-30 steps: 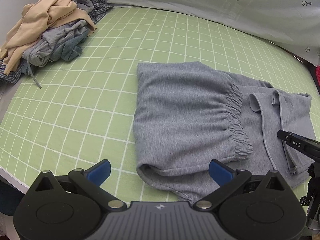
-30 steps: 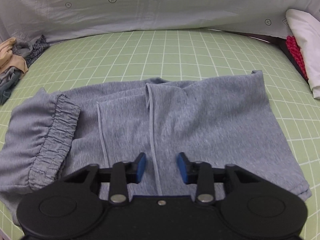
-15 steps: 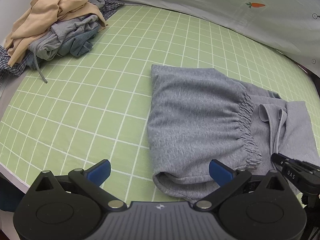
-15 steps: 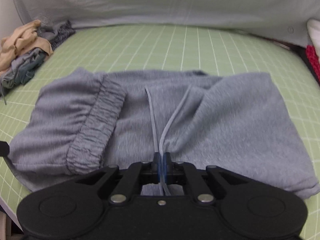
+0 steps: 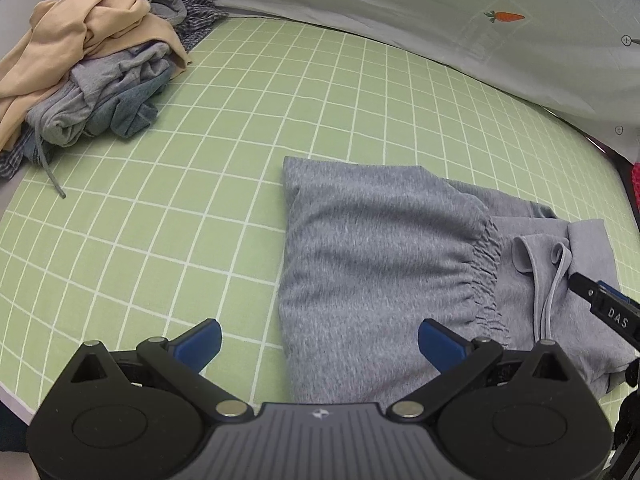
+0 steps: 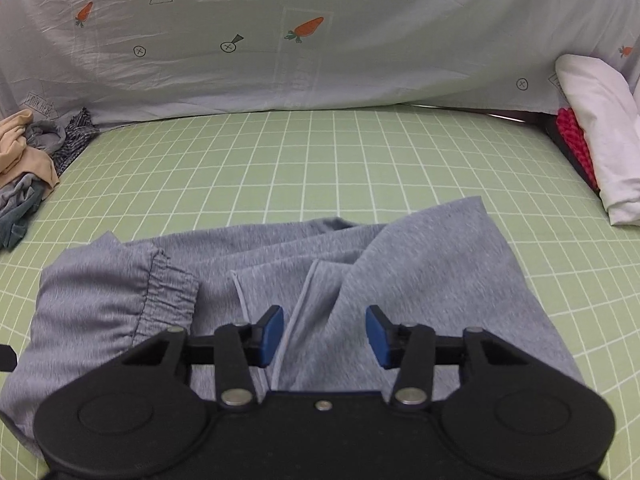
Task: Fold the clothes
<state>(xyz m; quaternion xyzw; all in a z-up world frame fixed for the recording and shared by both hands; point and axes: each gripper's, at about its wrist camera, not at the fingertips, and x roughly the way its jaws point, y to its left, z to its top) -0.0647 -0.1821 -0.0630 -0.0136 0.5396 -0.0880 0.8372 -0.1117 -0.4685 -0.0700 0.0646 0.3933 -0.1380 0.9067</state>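
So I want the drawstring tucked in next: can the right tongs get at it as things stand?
Probably yes: the right tongs are open just above the drawstring, which lies bare on the grey pants with nothing covering it.

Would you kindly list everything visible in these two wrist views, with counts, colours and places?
grey sweatpants: one, grey, partly folded, lying near the middle of the bed.
drawstring: one, light grey, lying loose on the sweatpants.
bedsheet: one, green with white grid, under everything.
clothes pile: one heap, beige, grey and blue, far left corner.
printed cloth: one, pale grey with carrots, along the back.
white cloth: one, folded, right edge.
pink knit item: one, beside the white cloth.
left gripper: black with blue pads, open wide, over the sweatpants' near edge.
right gripper: same build, jaws just opened, drawstring between them but not pinched.
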